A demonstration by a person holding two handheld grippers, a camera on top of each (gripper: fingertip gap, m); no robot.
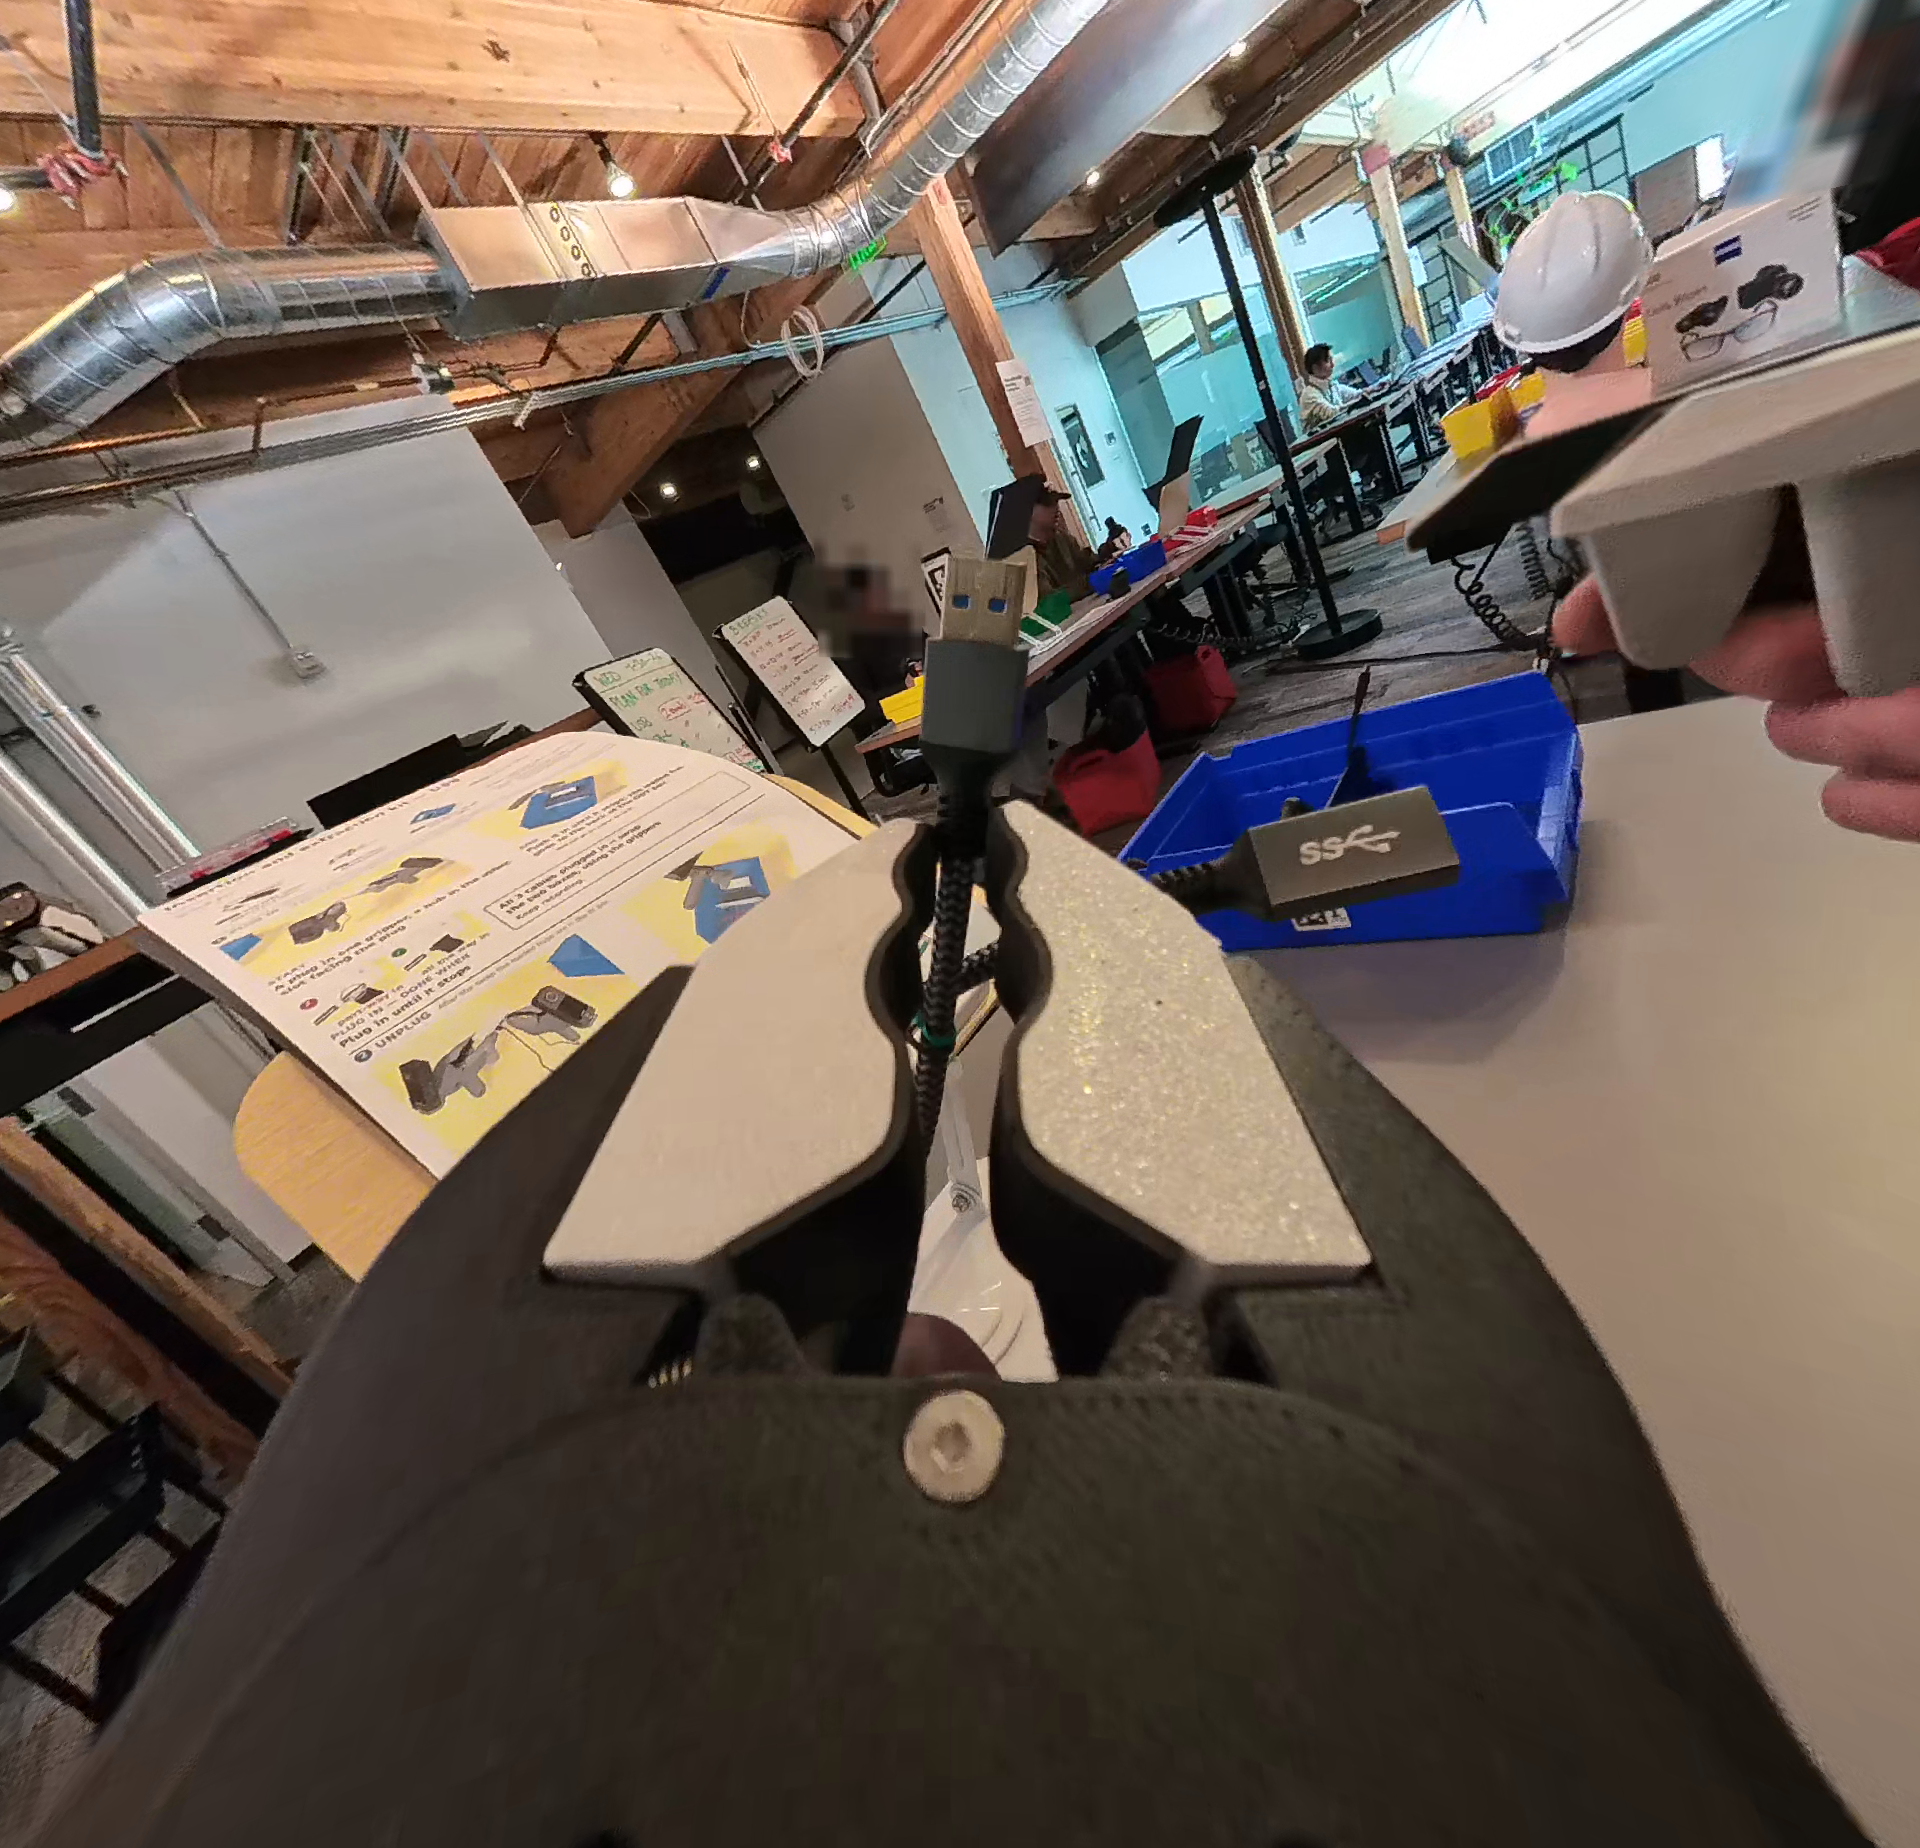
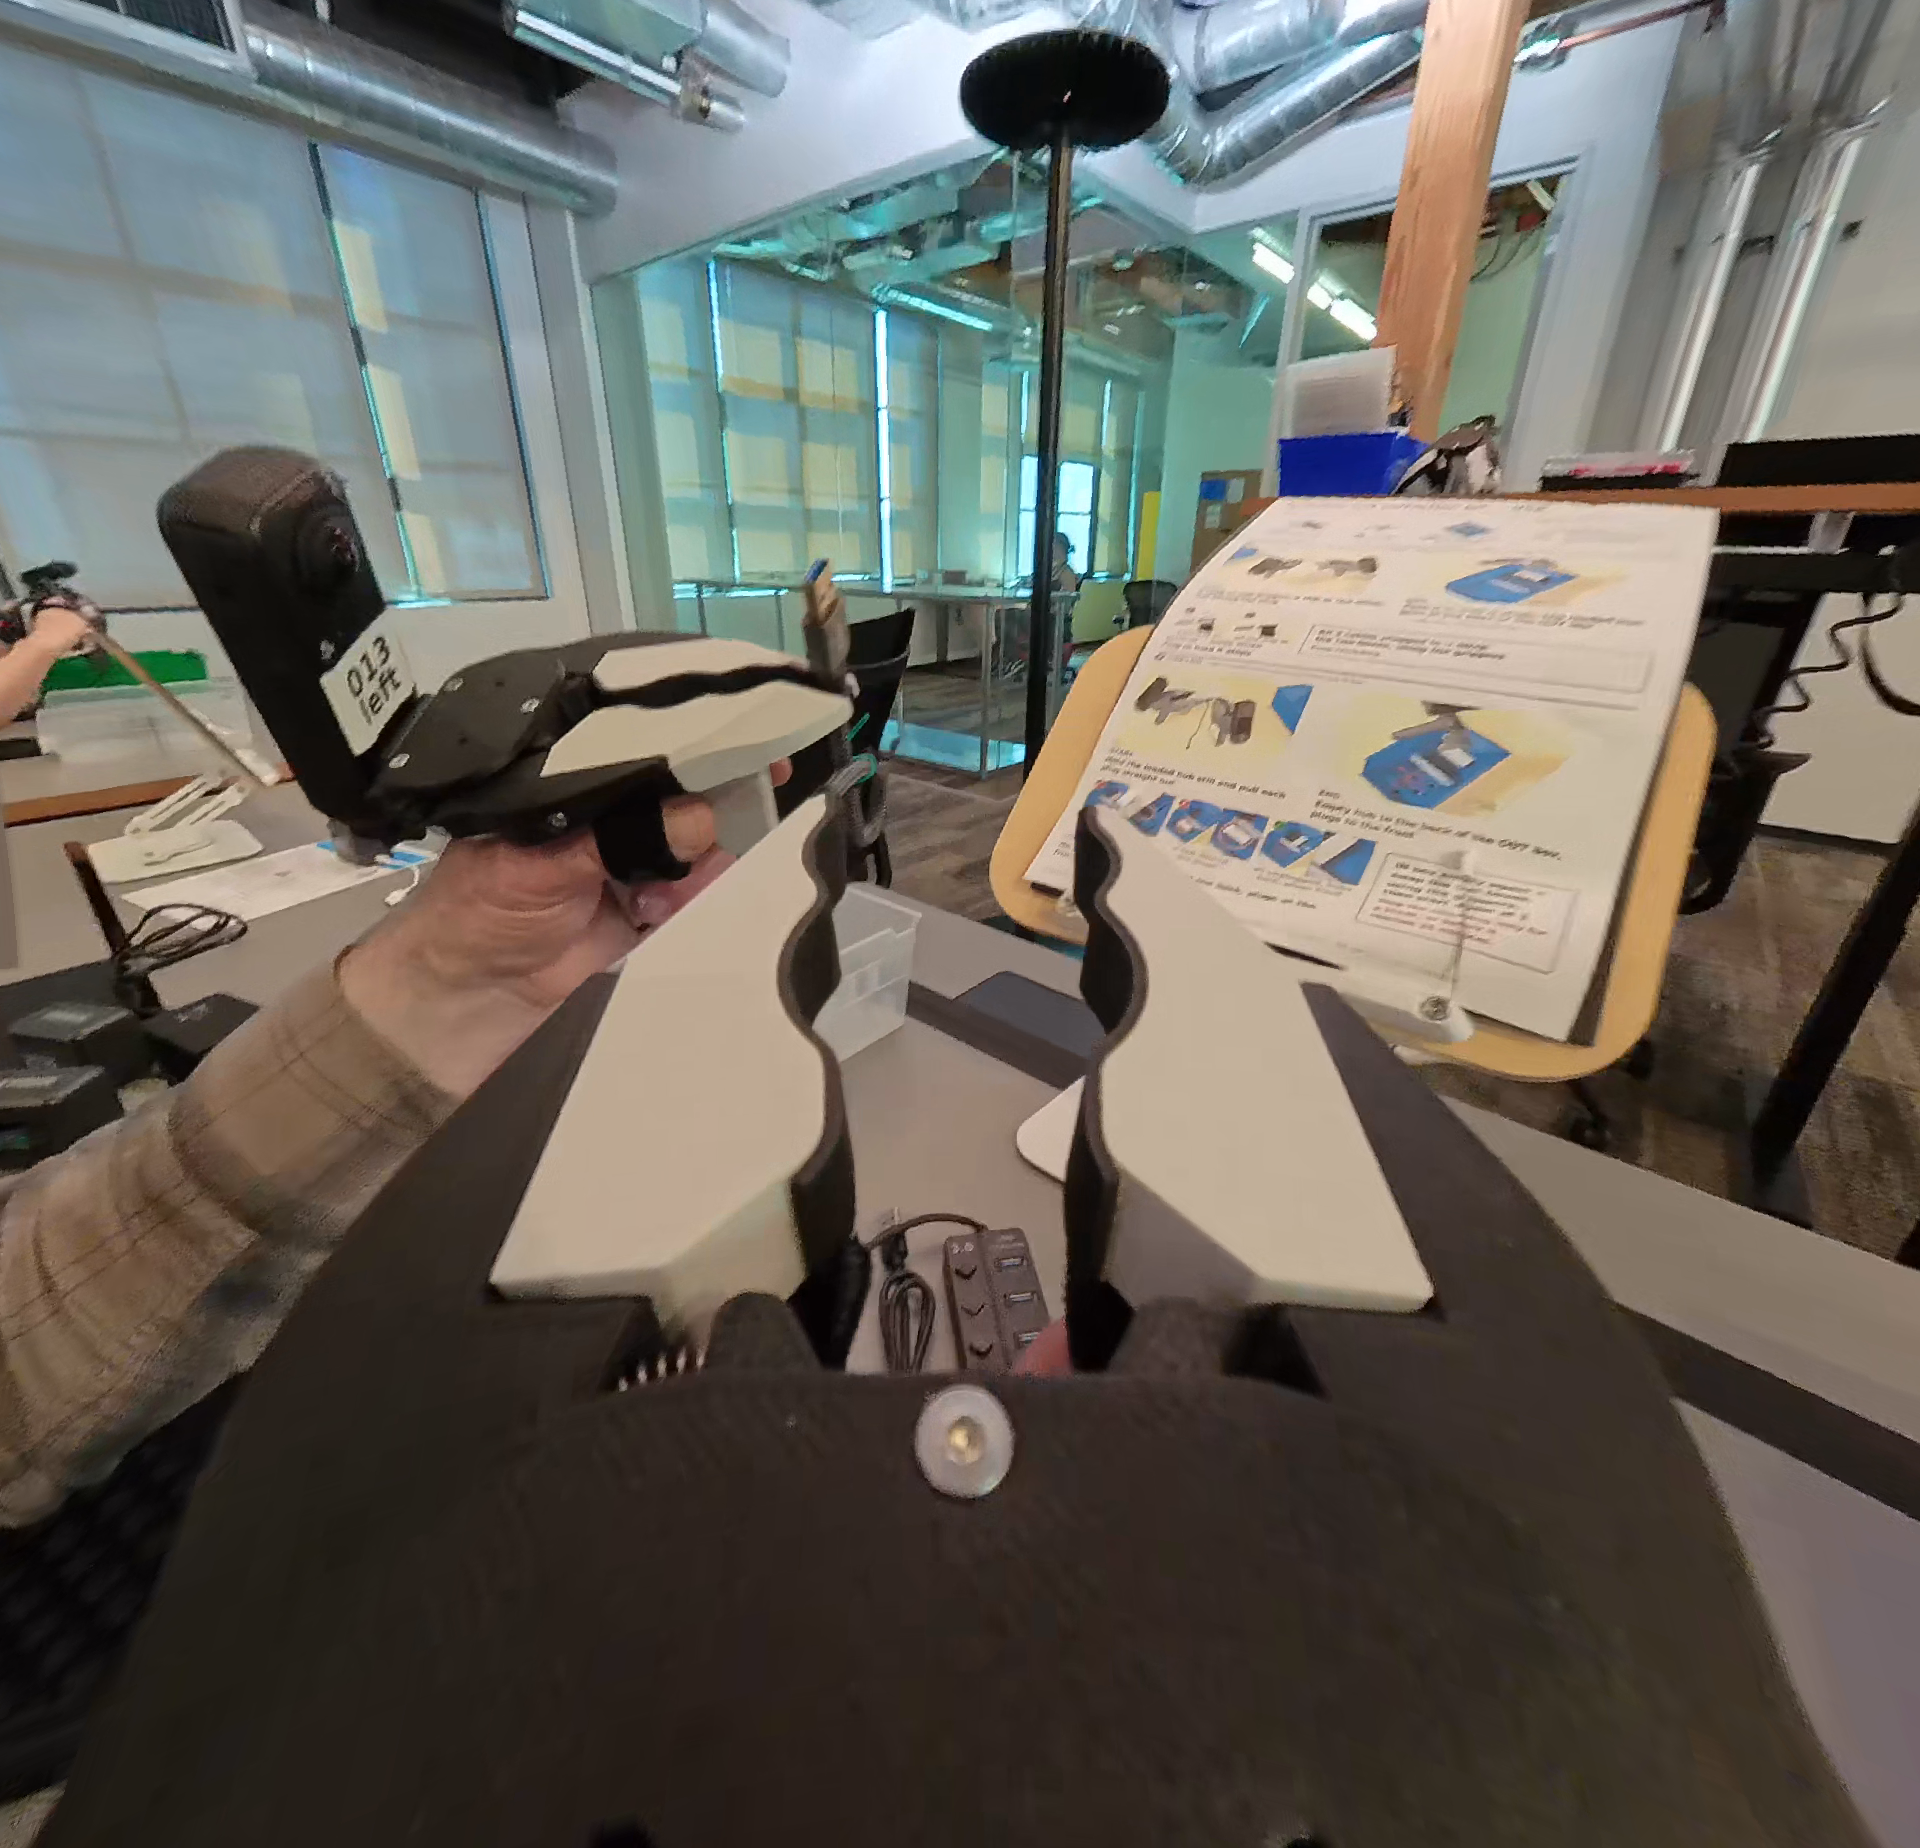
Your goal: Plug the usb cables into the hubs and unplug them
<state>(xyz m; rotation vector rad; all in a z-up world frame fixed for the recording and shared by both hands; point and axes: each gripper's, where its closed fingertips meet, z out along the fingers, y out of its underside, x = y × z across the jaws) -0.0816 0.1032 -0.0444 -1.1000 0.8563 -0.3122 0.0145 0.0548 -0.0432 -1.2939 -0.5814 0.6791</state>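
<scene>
Each gripper point(image 2: 951, 842) has a black textured body, pale grey fingers point(image 2: 707, 1050) with wavy black inner pads, and a silver screw point(image 2: 962, 1439) at the centre. The left gripper point(image 2: 831, 702) carries a black camera point(image 2: 275, 562) (with a white label). The sleeve point(image 2: 156, 1216) is beige plaid.

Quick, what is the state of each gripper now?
Left gripper: shut on the braided grey USB cable.
Right gripper: open, holding nothing.
</scene>
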